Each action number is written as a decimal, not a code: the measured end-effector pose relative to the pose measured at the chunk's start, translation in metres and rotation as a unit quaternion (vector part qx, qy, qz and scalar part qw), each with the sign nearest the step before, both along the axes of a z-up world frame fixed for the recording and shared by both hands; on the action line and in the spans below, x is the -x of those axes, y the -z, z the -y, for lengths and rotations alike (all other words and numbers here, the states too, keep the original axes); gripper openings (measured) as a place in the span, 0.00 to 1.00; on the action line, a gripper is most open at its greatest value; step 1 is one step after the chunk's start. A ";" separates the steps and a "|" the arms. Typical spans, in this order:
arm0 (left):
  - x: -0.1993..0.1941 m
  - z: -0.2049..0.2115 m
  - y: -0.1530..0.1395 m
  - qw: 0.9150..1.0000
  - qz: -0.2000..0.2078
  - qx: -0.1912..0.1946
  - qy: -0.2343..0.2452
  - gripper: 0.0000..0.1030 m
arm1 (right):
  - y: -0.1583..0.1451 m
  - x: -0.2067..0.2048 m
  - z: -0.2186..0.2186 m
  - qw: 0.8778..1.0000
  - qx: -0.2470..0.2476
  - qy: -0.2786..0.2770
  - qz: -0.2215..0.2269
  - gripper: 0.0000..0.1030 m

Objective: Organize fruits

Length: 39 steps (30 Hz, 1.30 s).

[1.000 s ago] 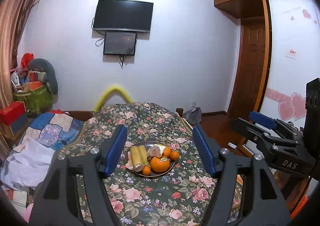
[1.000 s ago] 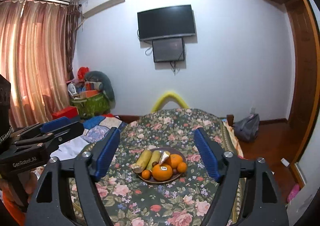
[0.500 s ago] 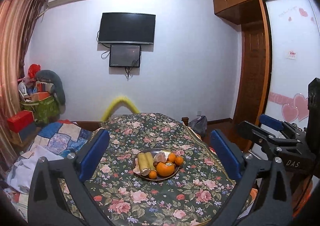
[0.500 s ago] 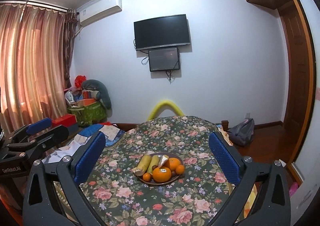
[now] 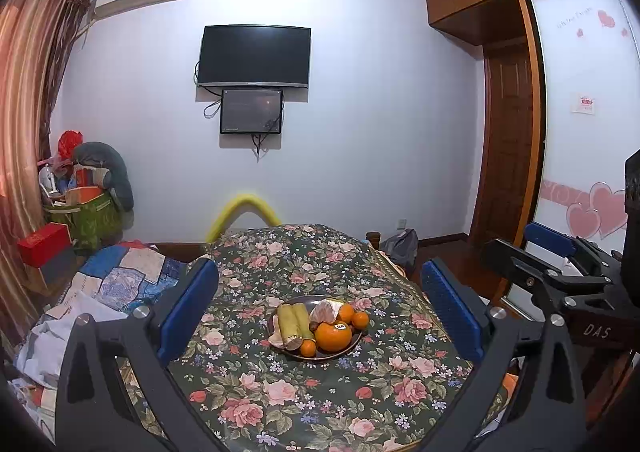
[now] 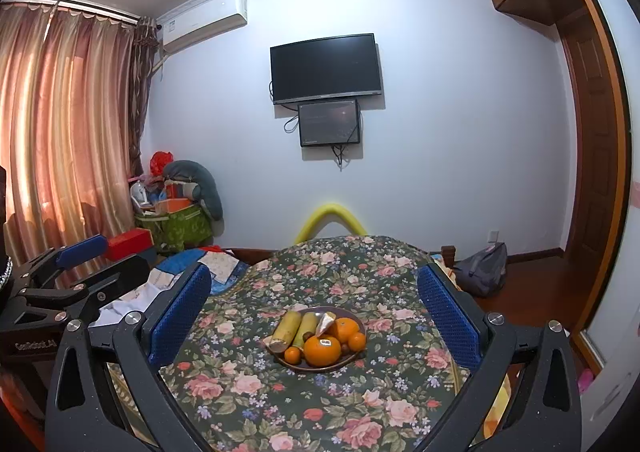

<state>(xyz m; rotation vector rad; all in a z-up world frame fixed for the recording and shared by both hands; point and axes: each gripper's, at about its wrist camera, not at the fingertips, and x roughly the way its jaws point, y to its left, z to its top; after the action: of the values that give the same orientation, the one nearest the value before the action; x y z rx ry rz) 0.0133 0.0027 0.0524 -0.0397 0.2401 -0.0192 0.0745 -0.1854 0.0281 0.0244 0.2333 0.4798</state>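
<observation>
A dark plate (image 5: 352, 348) (image 6: 359, 322) sits in the middle of a floral-cloth table (image 5: 280, 404) (image 6: 248, 392). It holds a big orange (image 5: 333, 336) (image 6: 322, 350), several small oranges, two yellow-green sugarcane pieces (image 5: 294, 322) (image 6: 294, 327) and a pale peeled fruit (image 5: 325, 311). My left gripper (image 5: 318, 312) is open and empty, held back from and above the plate. My right gripper (image 6: 314, 320) is open and empty too, likewise back from it. Each gripper shows at the edge of the other's view.
A patchwork bedcover (image 5: 116, 276) and loose cloths lie left of the table. A green bag of clutter (image 5: 86, 220) and red box (image 5: 44, 250) stand by the curtain. A grey bag (image 6: 482, 268) lies on the floor at right, near a wooden door (image 5: 506, 148).
Both grippers have opened wider and pulled up and back from the plate, so the plate looks smaller and lower. The fruit has not moved.
</observation>
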 end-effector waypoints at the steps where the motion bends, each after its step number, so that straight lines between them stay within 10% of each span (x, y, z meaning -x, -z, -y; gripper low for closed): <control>1: -0.001 0.000 0.000 1.000 -0.001 0.000 0.000 1.00 | 0.000 0.000 0.000 1.000 0.000 0.000 0.000 1.00; 39: -0.003 -0.001 0.001 1.000 -0.014 0.010 0.003 1.00 | -0.003 0.001 0.000 1.000 0.003 0.000 -0.001 1.00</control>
<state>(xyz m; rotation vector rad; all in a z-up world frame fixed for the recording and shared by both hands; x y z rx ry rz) 0.0167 0.0041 0.0510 -0.0588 0.2684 -0.0273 0.0737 -0.1857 0.0316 0.0179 0.2363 0.4794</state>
